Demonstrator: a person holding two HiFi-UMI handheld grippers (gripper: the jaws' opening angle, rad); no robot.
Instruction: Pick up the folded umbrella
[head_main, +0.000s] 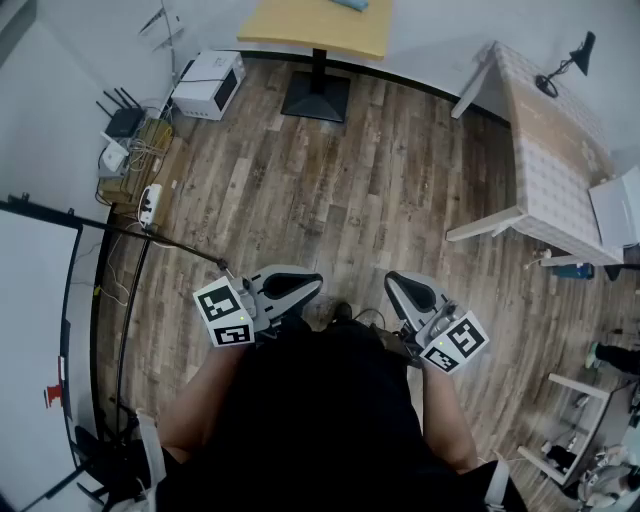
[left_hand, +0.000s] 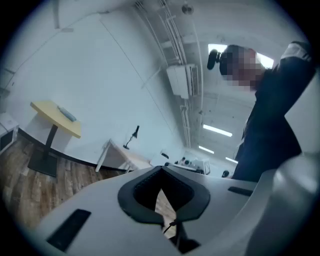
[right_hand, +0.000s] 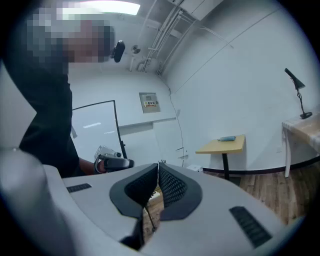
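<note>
**Status: both claws shut, umbrella on the far table**

1. Left gripper (left_hand: 161, 169): In its own view I read the jaw tips as together. Only a narrow wedge of floor showed behind the pads, and nothing sat between them.

2. Right gripper (right_hand: 158, 165): I found its jaws closed as well, the ribbed pads meeting at the tips with nothing clamped between them.

3. Position: From the head view, both grippers were held close to the person's body, side by side over the wood floor (head_main: 330, 180), and pointed roughly level.

4. Task item: A small blue-grey object lay on top of the yellow table (head_main: 315, 25), near its far edge. I took it to be the umbrella (right_hand: 227, 138), though it was too small in every view to confirm. It was well apart from both grippers.

5. Surroundings: A white table (head_main: 545, 150) with a black lamp (head_main: 565, 65) stood to the right. A white box (head_main: 208, 84) sat on the floor left of the yellow table.
</note>
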